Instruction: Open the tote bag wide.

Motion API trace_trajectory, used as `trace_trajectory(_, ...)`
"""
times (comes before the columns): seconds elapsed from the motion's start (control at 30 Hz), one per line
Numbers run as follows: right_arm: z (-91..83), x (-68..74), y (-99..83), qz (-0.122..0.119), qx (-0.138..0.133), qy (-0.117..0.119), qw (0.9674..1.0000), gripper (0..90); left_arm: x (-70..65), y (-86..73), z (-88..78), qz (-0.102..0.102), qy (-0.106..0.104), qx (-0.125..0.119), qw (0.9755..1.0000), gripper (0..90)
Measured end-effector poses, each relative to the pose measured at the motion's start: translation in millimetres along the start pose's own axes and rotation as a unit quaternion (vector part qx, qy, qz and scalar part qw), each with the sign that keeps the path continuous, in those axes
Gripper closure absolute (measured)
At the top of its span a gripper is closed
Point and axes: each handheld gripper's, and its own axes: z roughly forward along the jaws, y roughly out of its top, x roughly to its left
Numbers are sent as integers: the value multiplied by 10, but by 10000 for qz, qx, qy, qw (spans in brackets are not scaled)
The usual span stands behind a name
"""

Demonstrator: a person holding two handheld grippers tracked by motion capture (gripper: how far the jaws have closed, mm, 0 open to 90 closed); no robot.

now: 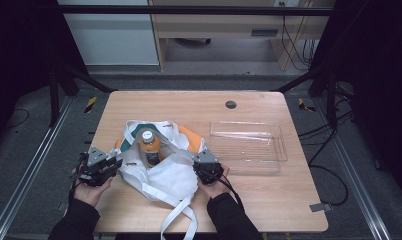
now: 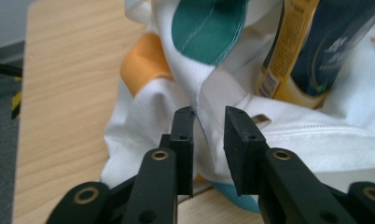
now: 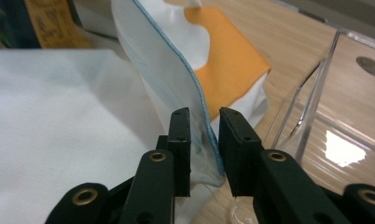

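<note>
high view, desk: wooden desk (image 1: 269,107) with rounded corners, a dark round hole near its far edge.
high view, bag: white cloth bag (image 1: 164,175) with green and orange patches lies toward the near left part of the desk, mouth spread wide, straps trailing over the near edge.
high view, bottle: bottle (image 1: 150,147) with a white cap and a yellow and dark label stands in the bag's open mouth.
high view, tray: clear plastic tray (image 1: 279,150) sits on the right half of the desk, just beside the bag.
high view, left gripper: left gripper (image 1: 118,164) is at the bag's left rim, near the left edge of the desk, held in a hand.
high view, right gripper: right gripper (image 1: 203,159) is at the bag's right rim, between the bag and the tray.
left gripper view, fingers: the fingers (image 2: 183,140) stand slightly apart with a fold of the bag (image 2: 223,93) rim between them; a gap shows beside the cloth, so no firm pinch.
left gripper view, bottle: the bottle (image 2: 311,51) stands just behind the rim, label facing the camera.
right gripper view, fingers: the fingers (image 3: 180,140) stand slightly apart astride the blue-stitched bag (image 3: 59,121) edge; cloth runs between them, daylight at one side.
right gripper view, tray: the tray (image 3: 316,93) wall rises just right of the jaws.
</note>
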Motion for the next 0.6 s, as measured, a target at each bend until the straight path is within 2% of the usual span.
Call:
trace_trajectory(0.1, -60, -1, 51, 9, -132, 62, 9999, 731, 1, 32, -42, -21, 24, -123, 9999, 655)
trace_trajectory(0.17, -131, -6, 104, 44, -324, 170, 9993, 725, -8, 80, -80, -14, 5, -279, 9996, 640)
trace_trajectory(0.2, -207, 7, 158, 69, -519, 235, 9984, 719, -15, 110, -98, 8, -26, -350, 9994, 615)
trace_trajectory(0.37, -342, 66, 234, 50, -719, 424, 9965, 739, -39, 323, -131, 210, -41, -656, 9976, 599)
trace_trajectory(0.4, -370, 121, 229, 43, -683, 588, 9959, 757, -50, 411, -101, 321, -62, -723, 9968, 605)
trace_trajectory(0.43, -370, 121, 229, 43, -683, 588, 9959, 757, -50, 411, -101, 321, -62, -723, 9968, 611)
trace_trajectory(0.47, -365, 206, 187, 44, -558, 771, 9954, 778, -59, 497, -49, 345, -79, -758, 9965, 620)
trace_trajectory(0.5, -365, 206, 187, 44, -558, 771, 9954, 778, -59, 497, -49, 345, -79, -758, 9965, 629)
trace_trajectory(0.53, -343, 303, 121, -25, -433, 931, 9947, 794, -65, 580, 19, 351, -102, -747, 9965, 636)
trace_trajectory(0.6, -314, 404, 59, -113, -276, 1053, 9940, 801, -72, 617, 58, 381, -105, -721, 9966, 653)
